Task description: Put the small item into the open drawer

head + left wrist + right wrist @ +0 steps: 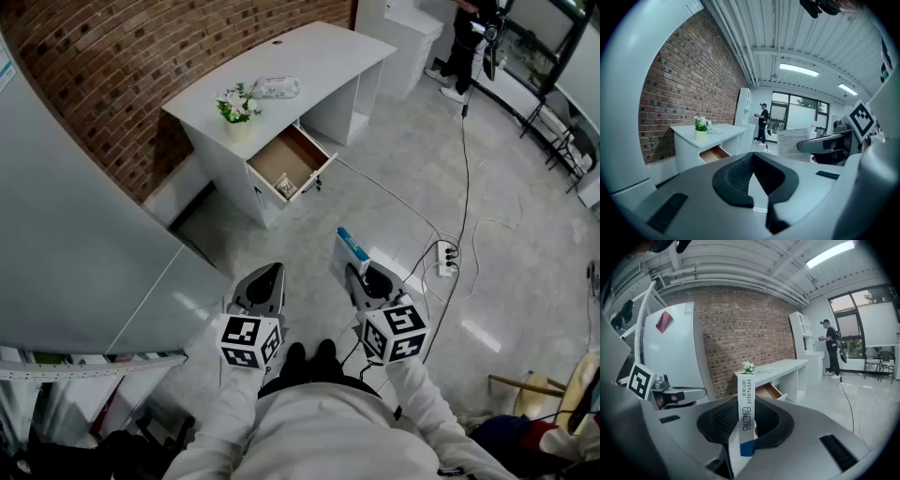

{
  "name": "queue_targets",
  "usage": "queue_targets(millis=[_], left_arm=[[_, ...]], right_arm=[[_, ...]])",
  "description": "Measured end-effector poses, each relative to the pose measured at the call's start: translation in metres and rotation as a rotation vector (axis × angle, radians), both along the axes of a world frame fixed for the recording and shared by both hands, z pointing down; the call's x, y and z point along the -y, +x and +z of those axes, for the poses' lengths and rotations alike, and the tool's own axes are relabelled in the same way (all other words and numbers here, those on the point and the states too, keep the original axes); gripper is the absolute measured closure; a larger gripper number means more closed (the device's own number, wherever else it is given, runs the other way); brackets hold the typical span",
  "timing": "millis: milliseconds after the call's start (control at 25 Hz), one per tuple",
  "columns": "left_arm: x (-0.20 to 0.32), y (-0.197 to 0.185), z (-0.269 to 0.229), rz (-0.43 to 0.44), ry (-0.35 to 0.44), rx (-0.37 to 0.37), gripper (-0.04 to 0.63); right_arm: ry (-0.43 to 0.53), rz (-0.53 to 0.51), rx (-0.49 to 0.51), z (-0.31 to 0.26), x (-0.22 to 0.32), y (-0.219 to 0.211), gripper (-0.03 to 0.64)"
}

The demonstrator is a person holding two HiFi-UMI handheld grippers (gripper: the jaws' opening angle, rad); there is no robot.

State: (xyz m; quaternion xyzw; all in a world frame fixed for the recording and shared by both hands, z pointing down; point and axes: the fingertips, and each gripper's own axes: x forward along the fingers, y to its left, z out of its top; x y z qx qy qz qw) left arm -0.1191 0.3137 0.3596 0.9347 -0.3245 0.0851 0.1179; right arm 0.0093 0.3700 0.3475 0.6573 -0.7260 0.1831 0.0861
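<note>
My right gripper [368, 281] is shut on a slim white box with a blue end [352, 245], held upright between the pads [746, 399]. My left gripper [265, 284] hangs beside it, shut and holding nothing [754, 172]. Both hover over the floor, well short of the white desk [319, 52]. The desk's wooden drawer [283, 159] stands pulled open, with a small item lying at its front corner. From the right gripper view the drawer [768, 391] shows just behind the box; the left gripper view has it [712, 154] at the left.
A potted plant [236, 105] and a clear bag [276, 87] sit on the desk. A tall white appliance [75, 234] fills the left. A power strip [442, 258] and cables lie on the floor to the right. A person [469, 37] stands at the far end.
</note>
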Motion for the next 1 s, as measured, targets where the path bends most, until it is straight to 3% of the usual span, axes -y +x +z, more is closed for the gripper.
queue_targets(millis=[680,1000], left_arm=[[-0.007,0.032,0.000,-0.025,0.026,0.029,0.578],[0.012,0.044,0.003,-0.026,0.028,0.041,0.578]], right_arm=[[-0.002,-0.025,0.042,0.006,-0.004,0.034,0.515],[-0.020,-0.029,0.056,0.012,0.013,0.041,0.515]])
